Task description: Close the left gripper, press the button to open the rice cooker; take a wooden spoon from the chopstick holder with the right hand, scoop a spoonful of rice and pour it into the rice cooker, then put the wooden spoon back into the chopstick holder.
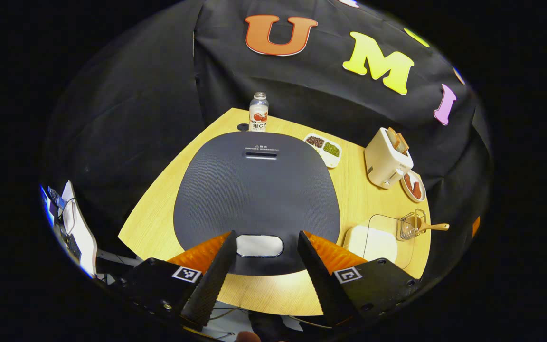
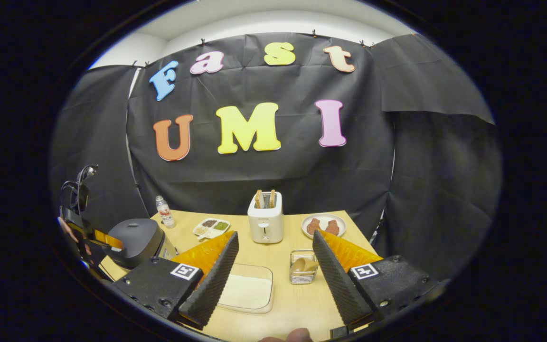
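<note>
On wooden table (image 1: 159, 223), dark rice cooker (image 1: 257, 190) lid down; both grippers released.

From the toaster (image 2: 265, 222): rice cooker (image 2: 138, 242) far left, plate (image 2: 323, 224) right, rice container (image 2: 247, 293) and chopstick holder (image 2: 302, 267) in front.

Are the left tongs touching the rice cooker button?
Cannot tell. In the left gripper view the open left tongs frame the button on the cooker lid, but the top-down angle hides any height gap.
</note>
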A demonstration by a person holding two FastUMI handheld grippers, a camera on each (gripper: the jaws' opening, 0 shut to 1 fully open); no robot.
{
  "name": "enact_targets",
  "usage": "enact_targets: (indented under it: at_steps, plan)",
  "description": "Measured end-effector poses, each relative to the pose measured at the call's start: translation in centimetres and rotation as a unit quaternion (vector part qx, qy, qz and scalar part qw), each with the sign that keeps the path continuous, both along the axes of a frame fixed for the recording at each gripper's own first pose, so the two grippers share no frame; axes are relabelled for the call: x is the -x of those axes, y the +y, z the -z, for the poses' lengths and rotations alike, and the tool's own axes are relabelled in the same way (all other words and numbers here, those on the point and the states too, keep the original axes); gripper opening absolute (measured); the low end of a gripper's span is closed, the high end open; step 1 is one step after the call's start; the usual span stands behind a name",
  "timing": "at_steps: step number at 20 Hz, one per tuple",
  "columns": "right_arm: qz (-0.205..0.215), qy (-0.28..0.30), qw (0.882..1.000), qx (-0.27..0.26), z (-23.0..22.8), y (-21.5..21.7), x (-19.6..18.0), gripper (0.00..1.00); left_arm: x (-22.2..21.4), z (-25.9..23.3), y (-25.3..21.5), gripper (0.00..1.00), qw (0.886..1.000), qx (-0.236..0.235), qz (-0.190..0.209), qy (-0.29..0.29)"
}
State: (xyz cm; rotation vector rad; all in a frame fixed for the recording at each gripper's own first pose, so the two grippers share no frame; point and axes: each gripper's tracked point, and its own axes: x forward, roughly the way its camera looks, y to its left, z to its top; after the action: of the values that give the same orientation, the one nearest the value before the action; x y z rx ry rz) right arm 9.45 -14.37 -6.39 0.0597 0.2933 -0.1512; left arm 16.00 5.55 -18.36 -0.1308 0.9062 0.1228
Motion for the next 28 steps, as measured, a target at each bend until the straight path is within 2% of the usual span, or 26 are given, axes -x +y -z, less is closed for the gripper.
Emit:
enact_targets:
  at_steps: [4, 9, 10, 11, 14, 20, 25, 26, 28]
  plan:
    - [-0.014, 0.009, 1.0, -0.026, 0.9, 0.2, -0.8, 1.0, 0.5, 1.2, -0.1, 0.88, 0.999, -0.037, 0.026, 0.022]
    - [-0.042, 0.008, 0.999, -0.032, 1.4, -0.1, -2.0, 1.0, 0.3, 1.2, -0.1, 0.88, 1.0, -0.025, -0.001, 0.015]
    - [-0.048, 0.009, 0.998, -0.033, 2.0, -0.1, -2.3, 1.0, 0.4, 1.3, -0.2, 0.99, 1.0, -0.025, -0.009, 0.011]
    - [-0.053, 0.014, 0.998, -0.034, 2.4, 0.0, -2.6, 1.0, 0.1, 1.3, -0.1, 0.89, 1.0, -0.025, -0.016, 0.002]
    - [-0.073, 0.014, 0.996, -0.047, 2.2, 0.9, -2.6, 1.0, 0.4, 1.6, -0.2, 0.89, 0.999, -0.031, -0.018, 0.002]
    - [-0.062, 0.002, 0.997, -0.039, 1.3, 0.3, 0.3, 1.0, 1.0, 1.6, -0.5, 0.9, 0.998, -0.042, -0.005, -0.039]
    - [-0.066, 0.009, 0.998, -0.016, 0.3, 1.0, 3.6, 0.99, 0.8, 1.5, -0.5, 0.91, 0.993, -0.048, -0.009, -0.11]
    - [-0.066, 0.006, 0.998, -0.013, -0.2, 1.1, 4.2, 1.0, 0.6, 1.7, -0.7, 0.89, 0.99, -0.059, 0.001, -0.129]
    - [-0.067, -0.005, 0.998, -0.008, -1.2, 1.6, 5.0, 1.0, 0.3, 1.3, -0.7, 0.9, 0.989, -0.052, -0.007, -0.136]
